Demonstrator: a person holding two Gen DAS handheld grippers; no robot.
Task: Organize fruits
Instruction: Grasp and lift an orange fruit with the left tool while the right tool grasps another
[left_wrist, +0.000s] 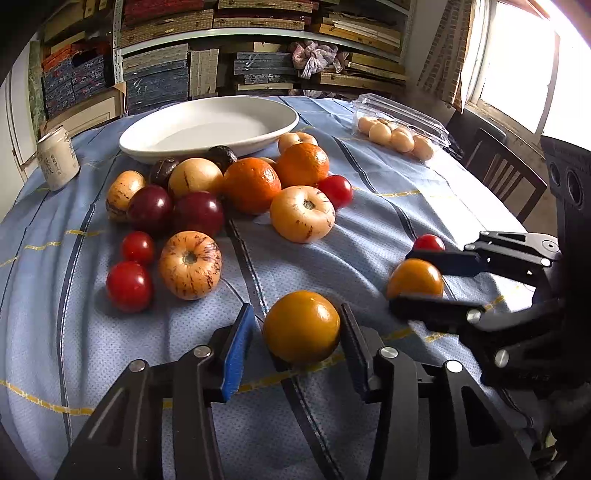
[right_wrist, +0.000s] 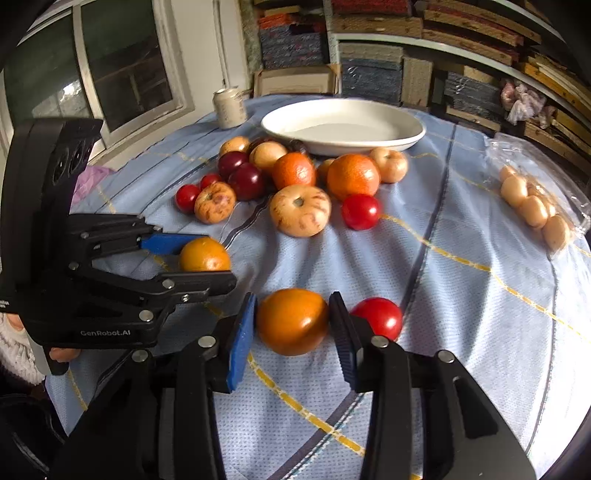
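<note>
Fruit lies scattered over a blue striped tablecloth (left_wrist: 369, 192), with an empty white oval dish (left_wrist: 209, 123) at twelve o'clock from the heap. The left gripper (left_wrist: 297, 338) straddles a yellow-orange tomato (left_wrist: 301, 326); its right pad touches the skin, while a narrow gap shows at the blue left pad, so the fingers stand narrow around it without a full pinch. At three o'clock from it, the right gripper (right_wrist: 291, 323) brackets a second orange tomato (right_wrist: 292, 320), both pads pressing its sides. A small red tomato (right_wrist: 378, 317) sits just beside that gripper's right finger, at three o'clock.

At twelve o'clock from both grippers the main heap holds two oranges (left_wrist: 251, 184), dark red plums (left_wrist: 149, 208), pale streaked fruits (left_wrist: 302, 213) and more red tomatoes (left_wrist: 129, 286). A clear plastic box of small tan fruits (left_wrist: 397, 136) lies at two o'clock near the table edge, and a pale can (left_wrist: 58, 161) stands upright at ten o'clock beside the dish.
</note>
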